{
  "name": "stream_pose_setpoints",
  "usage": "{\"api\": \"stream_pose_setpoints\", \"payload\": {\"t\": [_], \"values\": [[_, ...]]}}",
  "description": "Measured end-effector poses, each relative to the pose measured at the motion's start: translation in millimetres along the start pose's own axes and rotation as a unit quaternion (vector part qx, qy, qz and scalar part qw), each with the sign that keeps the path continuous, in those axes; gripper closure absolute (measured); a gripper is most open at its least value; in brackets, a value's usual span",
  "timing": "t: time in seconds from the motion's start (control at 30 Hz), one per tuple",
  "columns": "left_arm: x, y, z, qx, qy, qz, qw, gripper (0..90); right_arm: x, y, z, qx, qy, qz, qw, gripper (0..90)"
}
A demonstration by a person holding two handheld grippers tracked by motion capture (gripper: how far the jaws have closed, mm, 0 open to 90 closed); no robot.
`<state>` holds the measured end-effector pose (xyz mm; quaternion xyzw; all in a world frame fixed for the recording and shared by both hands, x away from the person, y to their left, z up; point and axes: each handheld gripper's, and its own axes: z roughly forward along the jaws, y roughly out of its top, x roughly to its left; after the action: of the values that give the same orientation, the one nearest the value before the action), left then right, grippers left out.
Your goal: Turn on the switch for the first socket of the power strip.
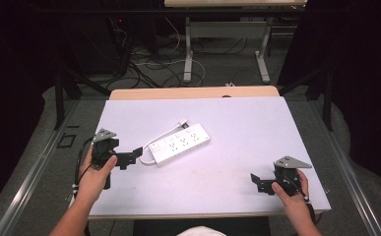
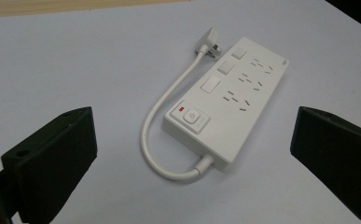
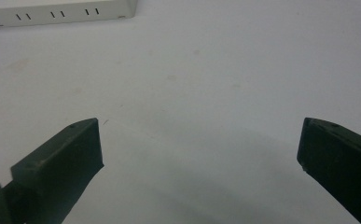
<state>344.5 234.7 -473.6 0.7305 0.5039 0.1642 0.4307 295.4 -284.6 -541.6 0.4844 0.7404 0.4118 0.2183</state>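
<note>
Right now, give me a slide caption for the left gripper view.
Open left gripper facing a white plastic power strip with its short cord curled alongside on the pale table.

Overhead and both gripper cameras share the power strip point(image 1: 179, 143).

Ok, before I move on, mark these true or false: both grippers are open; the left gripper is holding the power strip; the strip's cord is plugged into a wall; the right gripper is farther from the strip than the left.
1. Both the left gripper and the right gripper are open. True.
2. The left gripper holds the power strip. False: it sits beside it, holding nothing.
3. The cord is plugged into a wall. False: its plug lies loose on the table.
4. The right gripper is farther from the strip. True.
</note>
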Motion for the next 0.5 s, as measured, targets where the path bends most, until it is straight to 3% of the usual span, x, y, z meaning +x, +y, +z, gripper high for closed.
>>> {"api": "stream_pose_setpoints", "payload": {"t": [0.27, 0.5], "values": [[7.4, -17.2, -11.0, -0.016, 0.008, -0.031, 0.9994, 0.6, 0.0, -0.1, -0.7, 0.0, 0.0, 0.003, 1.0, 0.0], [18.4, -33.7, -13.0, -0.016, 0.016, -0.058, 0.998, 0.7, 0.3, 0.1, -1.3, 0.001, -0.002, 0.002, 1.0, 0.0]]}}
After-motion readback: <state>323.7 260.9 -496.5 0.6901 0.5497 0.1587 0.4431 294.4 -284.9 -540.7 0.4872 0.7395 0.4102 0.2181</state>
